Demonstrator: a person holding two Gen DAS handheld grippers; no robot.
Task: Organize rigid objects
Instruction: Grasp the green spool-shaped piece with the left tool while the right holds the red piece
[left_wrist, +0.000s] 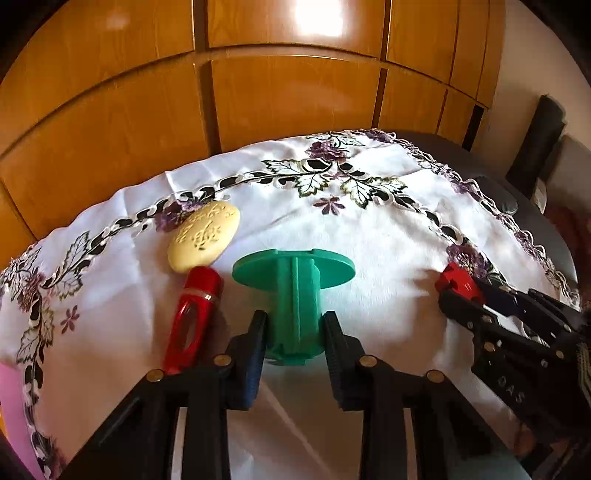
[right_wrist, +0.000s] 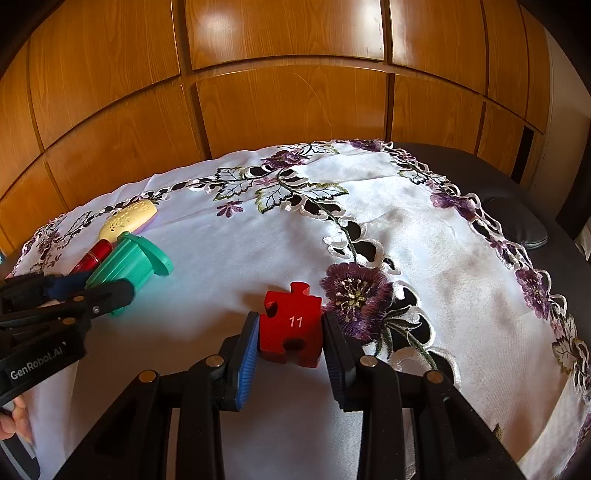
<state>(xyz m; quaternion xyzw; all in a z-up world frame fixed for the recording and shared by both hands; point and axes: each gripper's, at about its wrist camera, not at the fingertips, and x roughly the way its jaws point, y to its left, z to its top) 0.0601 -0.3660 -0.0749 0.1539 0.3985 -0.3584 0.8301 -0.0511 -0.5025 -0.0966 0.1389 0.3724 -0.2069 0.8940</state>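
My left gripper (left_wrist: 294, 328) is shut on a green plastic spool (left_wrist: 293, 295), its flange facing away; the spool also shows in the right wrist view (right_wrist: 129, 260). A red cylinder (left_wrist: 194, 314) lies just left of it, and a yellow oval soap (left_wrist: 204, 236) lies behind that. My right gripper (right_wrist: 290, 332) is shut on a red puzzle-piece block marked 11 (right_wrist: 291, 323), low over the tablecloth. The right gripper (left_wrist: 458, 291) with the red block (left_wrist: 456, 282) also shows at the right of the left wrist view.
A white tablecloth (right_wrist: 258, 236) with purple flower embroidery and cut-out edging covers the table. Wooden cabinet panels (left_wrist: 295, 96) stand behind. A dark padded seat (right_wrist: 517, 221) lies beyond the cloth's right edge. Something pink (left_wrist: 11, 398) is at the left edge.
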